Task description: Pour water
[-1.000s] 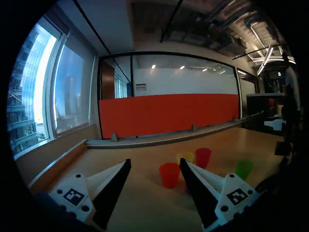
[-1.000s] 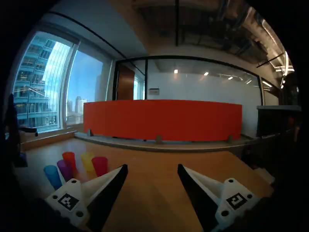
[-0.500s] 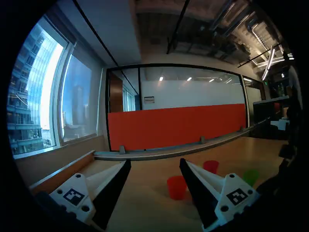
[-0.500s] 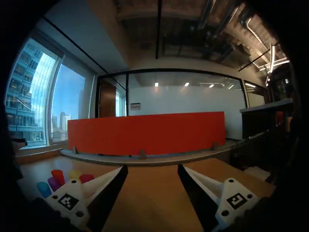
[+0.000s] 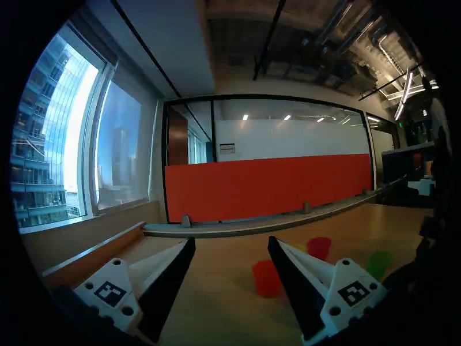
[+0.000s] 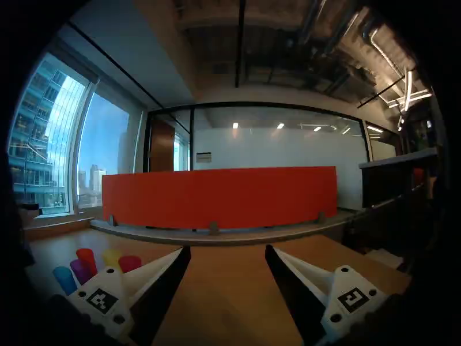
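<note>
Several coloured plastic cups stand in a cluster on the wooden table. In the left gripper view an orange-red cup (image 5: 266, 278) sits just left of the right finger, with a red cup (image 5: 319, 247) and a green cup (image 5: 380, 263) behind it. My left gripper (image 5: 230, 254) is open, with nothing between its fingers. In the right gripper view the blue cup (image 6: 64, 279), purple cup (image 6: 79, 270), orange-red cup (image 6: 87, 259), yellow cup (image 6: 111, 257) and red cup (image 6: 130, 263) stand at the lower left, beyond the left finger. My right gripper (image 6: 227, 259) is open and holds nothing.
An orange divider panel (image 5: 268, 185) runs along the far edge of the table (image 6: 230, 288). Tall windows (image 5: 52, 144) line the left side. Dark furniture (image 6: 392, 190) stands at the right.
Both views tilted upward over the second, so the cups dropped lower in the frames. In the left gripper view the cups shifted slightly right and partly slid behind the right finger.
</note>
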{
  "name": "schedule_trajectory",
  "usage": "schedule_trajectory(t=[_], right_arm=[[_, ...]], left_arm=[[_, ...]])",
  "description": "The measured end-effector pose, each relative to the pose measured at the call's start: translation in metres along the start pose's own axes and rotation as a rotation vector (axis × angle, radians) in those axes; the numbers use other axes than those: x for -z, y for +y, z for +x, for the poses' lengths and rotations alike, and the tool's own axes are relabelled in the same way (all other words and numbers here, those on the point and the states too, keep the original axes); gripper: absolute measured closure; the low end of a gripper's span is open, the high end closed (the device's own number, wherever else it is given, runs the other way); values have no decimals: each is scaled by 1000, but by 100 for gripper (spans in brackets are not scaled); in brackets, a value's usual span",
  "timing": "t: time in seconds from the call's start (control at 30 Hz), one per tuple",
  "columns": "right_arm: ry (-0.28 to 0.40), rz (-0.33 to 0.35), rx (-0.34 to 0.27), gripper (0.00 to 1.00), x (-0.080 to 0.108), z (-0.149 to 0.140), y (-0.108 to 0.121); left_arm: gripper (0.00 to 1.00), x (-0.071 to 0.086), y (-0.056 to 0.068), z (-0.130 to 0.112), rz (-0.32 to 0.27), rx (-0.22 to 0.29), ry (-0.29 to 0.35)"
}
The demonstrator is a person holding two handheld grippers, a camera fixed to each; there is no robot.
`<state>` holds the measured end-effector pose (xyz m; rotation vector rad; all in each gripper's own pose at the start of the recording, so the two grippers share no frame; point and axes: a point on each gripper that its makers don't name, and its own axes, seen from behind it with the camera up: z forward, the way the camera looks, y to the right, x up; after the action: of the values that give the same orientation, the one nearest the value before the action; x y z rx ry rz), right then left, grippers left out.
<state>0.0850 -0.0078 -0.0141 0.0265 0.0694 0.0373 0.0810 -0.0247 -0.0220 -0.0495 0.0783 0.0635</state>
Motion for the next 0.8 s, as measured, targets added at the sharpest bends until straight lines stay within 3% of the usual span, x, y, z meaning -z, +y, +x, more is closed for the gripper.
schedule_trajectory(t=[0.57,0.8], right_arm=[[-18,-4,-15,0,-2,-8,-8],[-18,-8,8,0,-4,-4,-9]], left_arm=[[7,-9,2,-6,30,-1,26],[7,-12,1,-8,53,-5,36]])
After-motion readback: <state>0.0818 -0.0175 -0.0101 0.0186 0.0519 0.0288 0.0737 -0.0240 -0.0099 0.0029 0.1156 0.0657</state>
